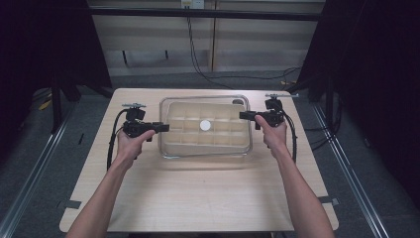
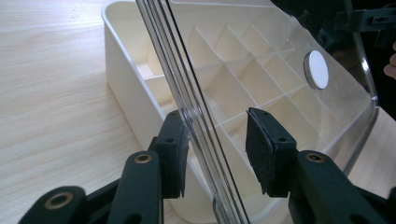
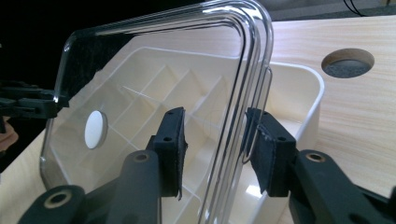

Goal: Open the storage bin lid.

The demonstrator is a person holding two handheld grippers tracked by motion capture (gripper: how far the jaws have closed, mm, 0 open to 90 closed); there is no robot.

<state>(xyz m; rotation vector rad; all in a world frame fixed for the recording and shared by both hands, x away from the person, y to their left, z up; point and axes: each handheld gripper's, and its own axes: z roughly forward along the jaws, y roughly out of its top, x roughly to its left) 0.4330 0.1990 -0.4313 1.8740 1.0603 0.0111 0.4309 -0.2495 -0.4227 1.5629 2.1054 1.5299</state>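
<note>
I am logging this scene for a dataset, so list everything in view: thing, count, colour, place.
Clear plastic lid with a white round disc: one, transparent, over the box, its short edges between the jaws of both grippers.
Cream plastic divided box: one, cream, mid-table, many empty compartments.
Light wooden table: one, pale wood, with a round hole near the box.
Black cables: several, on the floor behind the table.
Left gripper: one, black, jaws astride the lid's edge, one pad against it, the other apart.
Right gripper: one, black, jaws astride the opposite edge.
Person's hands: two, each holding a gripper.
</note>
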